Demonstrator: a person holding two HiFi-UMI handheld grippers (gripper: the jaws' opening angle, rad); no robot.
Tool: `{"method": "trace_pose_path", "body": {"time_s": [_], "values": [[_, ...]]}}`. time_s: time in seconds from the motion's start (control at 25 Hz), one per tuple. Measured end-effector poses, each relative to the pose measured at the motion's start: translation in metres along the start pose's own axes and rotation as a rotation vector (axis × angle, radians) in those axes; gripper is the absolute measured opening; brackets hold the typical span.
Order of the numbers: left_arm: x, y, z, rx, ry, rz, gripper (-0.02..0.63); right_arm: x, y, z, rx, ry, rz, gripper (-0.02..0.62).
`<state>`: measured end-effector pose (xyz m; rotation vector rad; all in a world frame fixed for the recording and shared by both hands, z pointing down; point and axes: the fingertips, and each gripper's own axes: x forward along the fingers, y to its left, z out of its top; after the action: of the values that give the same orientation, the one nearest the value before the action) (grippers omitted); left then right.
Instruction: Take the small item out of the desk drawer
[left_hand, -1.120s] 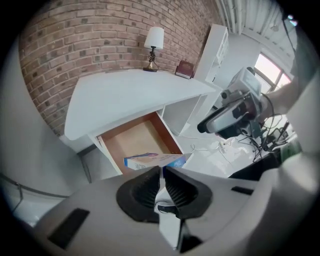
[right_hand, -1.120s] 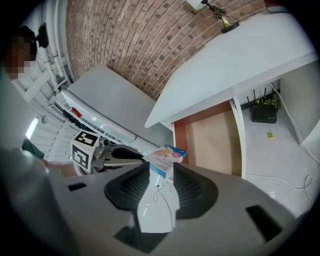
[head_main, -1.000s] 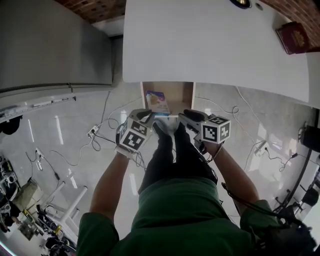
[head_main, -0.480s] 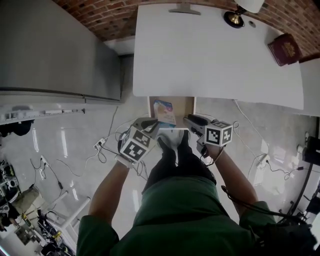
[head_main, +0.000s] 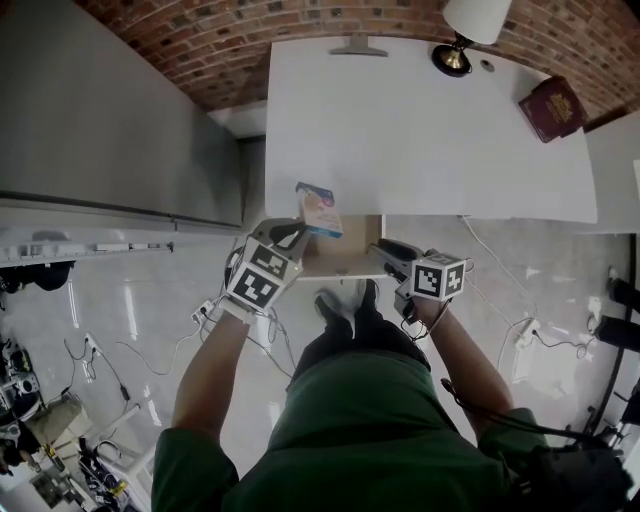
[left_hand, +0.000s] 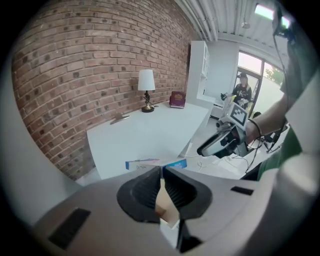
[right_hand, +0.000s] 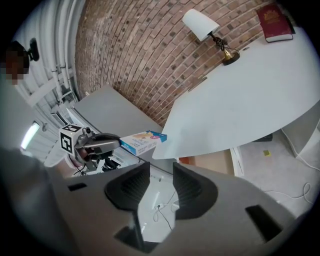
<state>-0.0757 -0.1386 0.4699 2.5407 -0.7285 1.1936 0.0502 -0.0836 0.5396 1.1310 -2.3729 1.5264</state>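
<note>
Your left gripper (left_hand: 162, 169): two fingers (left_hand: 144, 191) almost pressed together, pinching one small box (head_main: 320, 208) by its near end. The box is flat, blue, white and pink, and tilted. In the head view it sits just left of centre, up in the air. There it overlaps the near edge of the surface (head_main: 420, 130), above the left corner of the drawer (head_main: 352, 252). In the right gripper view the same box shows left of centre, level with the surface edge.

Your right gripper (right_hand: 161, 175): two fingers (right_hand: 128, 186) spread, nothing between them. Only floor and cables (right_hand: 159, 207) show through the gap. In the head view it's right of centre, beside the drawer's right front corner. Can't tell whether it touches.

One drawer, pulled open under the near edge of the surface, wooden inside.

On the surface:
- one lamp (head_main: 470, 25) with a white shade, top right
- one dark red book (head_main: 548, 108), far right
- one flat grey piece (head_main: 358, 45) at the top edge

All three are well apart from the box. Brick wall (head_main: 200, 45) runs along the top of the frame.
</note>
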Motion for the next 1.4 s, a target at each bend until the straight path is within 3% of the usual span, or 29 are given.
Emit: {"method": "trace_pose_path", "body": {"time_s": [0.28, 0.52, 0.96, 1.4], "values": [[0.029, 0.031, 0.016, -0.054, -0.019, 0.015, 0.018, -0.019, -0.007, 0.032, -0.022, -0.044, -0.038, 0.146], [0.052, 0.042, 0.017, -0.092, -0.028, 0.015, 0.014, -0.022, -0.013, 0.036, 0.003, -0.053, -0.043, 0.146], [0.076, 0.058, -0.023, -0.203, -0.049, 0.092, 0.008, -0.018, -0.023, 0.027, 0.022, -0.033, -0.061, 0.146], [0.103, 0.050, -0.054, -0.286, -0.044, 0.092, 0.008, -0.016, -0.015, 0.032, -0.012, -0.025, -0.074, 0.146]]}}
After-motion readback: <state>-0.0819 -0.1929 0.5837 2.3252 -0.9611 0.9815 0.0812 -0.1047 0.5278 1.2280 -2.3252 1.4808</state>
